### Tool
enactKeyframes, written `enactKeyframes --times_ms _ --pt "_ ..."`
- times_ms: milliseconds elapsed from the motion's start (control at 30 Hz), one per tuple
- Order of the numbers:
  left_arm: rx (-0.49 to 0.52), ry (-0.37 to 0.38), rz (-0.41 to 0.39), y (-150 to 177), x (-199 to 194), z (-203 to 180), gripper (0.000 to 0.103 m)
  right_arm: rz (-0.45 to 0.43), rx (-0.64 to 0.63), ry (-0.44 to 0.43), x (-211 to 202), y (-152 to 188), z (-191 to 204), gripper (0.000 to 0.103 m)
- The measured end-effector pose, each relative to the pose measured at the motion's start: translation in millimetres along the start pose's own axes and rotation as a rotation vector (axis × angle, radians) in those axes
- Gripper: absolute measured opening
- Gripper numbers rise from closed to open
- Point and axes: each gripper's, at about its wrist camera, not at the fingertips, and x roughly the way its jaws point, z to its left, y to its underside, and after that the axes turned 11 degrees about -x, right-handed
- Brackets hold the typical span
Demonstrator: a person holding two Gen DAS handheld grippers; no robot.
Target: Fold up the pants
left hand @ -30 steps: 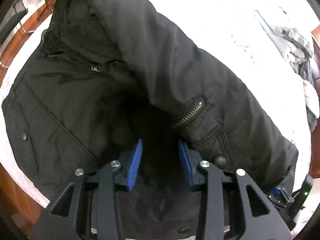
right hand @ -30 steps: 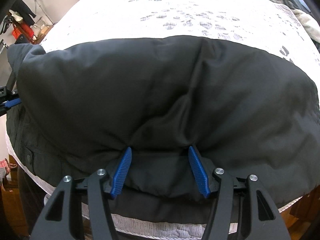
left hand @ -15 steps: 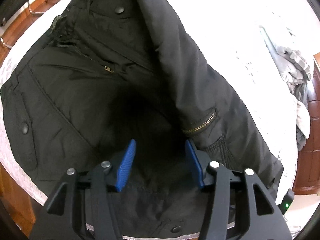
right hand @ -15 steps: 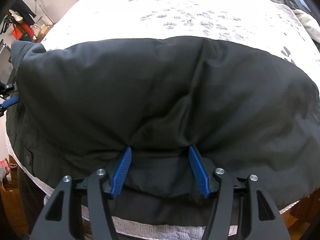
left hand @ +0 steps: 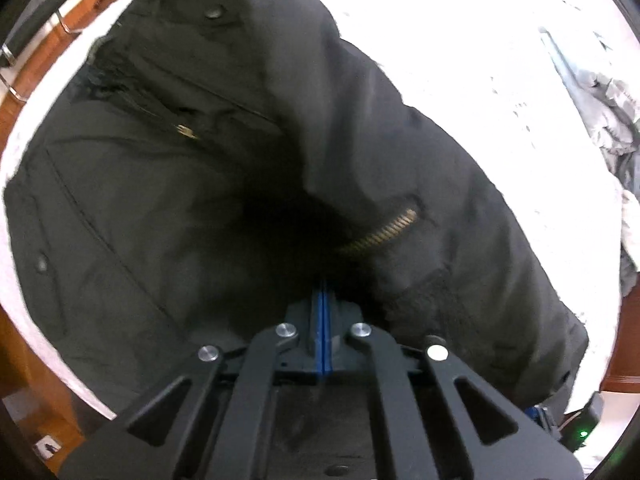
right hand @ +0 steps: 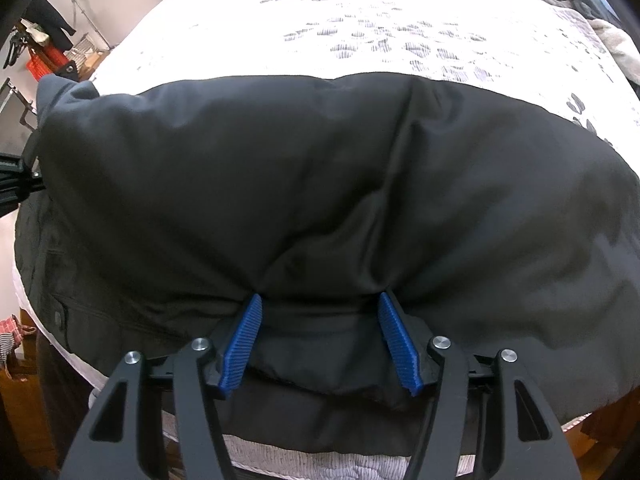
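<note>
Already we had the black pants point(right hand: 320, 184) doubled along the bed's point(right hand: 360, 32) near edge, left gripper point(left hand: 322, 300) fingers clenched empty, right gripper point(right hand: 320, 340) fingers spread over the hem; next, we judged, each needed a grip.

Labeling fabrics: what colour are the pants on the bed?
Black pants, with a brass-coloured zip; the fabric shows best in the right wrist view.
</note>
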Motion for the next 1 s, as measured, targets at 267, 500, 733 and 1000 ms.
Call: enactKeyframes --times_ms 267,500,733,1000 --pt "0.009 0.021 -0.073 14.4 -19.0 2.8 0.000 -0.001 -0.003 -0.005 -0.2 0.6 -0.3 0.062" --pt "0.044 0.136 -0.243 18.5 -44.7 32.0 0.083 -0.006 -0.006 -0.012 0.6 1.1 -1.8 0.063" --pt "0.224 0.135 -0.286 31.7 -34.4 -0.5 0.092 -0.011 -0.008 -0.019 0.9 4.0 -5.2 0.064" --pt "0.158 0.233 -0.232 35.4 -22.8 1.5 0.092 -0.005 -0.019 -0.030 1.5 3.6 -5.0 0.066"
